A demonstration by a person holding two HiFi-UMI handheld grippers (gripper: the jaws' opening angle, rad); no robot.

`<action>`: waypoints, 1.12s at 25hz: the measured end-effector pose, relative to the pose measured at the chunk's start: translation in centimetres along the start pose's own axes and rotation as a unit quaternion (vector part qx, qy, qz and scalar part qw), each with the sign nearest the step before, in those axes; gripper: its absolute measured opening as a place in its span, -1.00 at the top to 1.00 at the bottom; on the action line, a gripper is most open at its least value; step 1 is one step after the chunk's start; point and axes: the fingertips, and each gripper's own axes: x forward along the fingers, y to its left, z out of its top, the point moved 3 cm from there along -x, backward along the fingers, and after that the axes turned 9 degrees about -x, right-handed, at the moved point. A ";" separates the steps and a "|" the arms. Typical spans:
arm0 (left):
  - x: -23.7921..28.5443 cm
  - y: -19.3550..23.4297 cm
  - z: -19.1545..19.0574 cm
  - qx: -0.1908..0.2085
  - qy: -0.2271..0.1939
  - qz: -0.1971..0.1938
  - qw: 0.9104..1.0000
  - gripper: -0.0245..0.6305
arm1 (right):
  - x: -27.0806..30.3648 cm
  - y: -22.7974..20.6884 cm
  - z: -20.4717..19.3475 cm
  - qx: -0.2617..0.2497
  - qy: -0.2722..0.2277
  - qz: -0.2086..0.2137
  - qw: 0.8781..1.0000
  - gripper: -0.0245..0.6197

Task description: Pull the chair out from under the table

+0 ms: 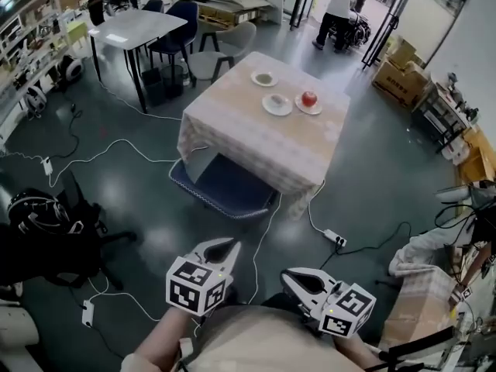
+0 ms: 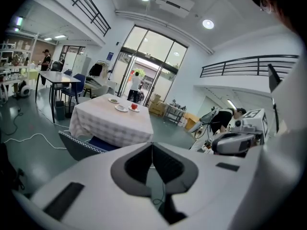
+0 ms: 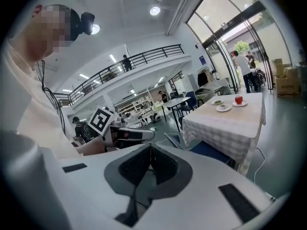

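The blue chair [image 1: 229, 186] sits tucked in at the near edge of the cloth-covered table [image 1: 256, 142]. Its seat is half under the cloth and its trimmed rim runs along that edge (not yet drawn out). It lies straight ahead of the left tongs [image 1: 223, 248], well apart across the floor. The right tongs [image 1: 298, 279] stand off to its right, somewhat farther away. Both tongs are closed with nothing between them. I judge the left has the shorter reach to the rim.
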 end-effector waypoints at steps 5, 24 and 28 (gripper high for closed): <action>1.0 0.7 -0.2 -0.023 0.012 0.021 0.999 0.91 | 2.4 -1.6 0.2 0.008 0.005 0.045 0.999 0.90; 12.0 -4.1 3.2 -0.063 0.021 0.168 0.984 0.91 | 1.2 -16.3 3.6 0.031 -0.012 0.253 0.967 0.90; 12.4 -3.5 3.5 -0.084 0.002 0.211 0.974 0.91 | 1.2 -17.6 3.8 0.021 -0.003 0.287 0.958 0.90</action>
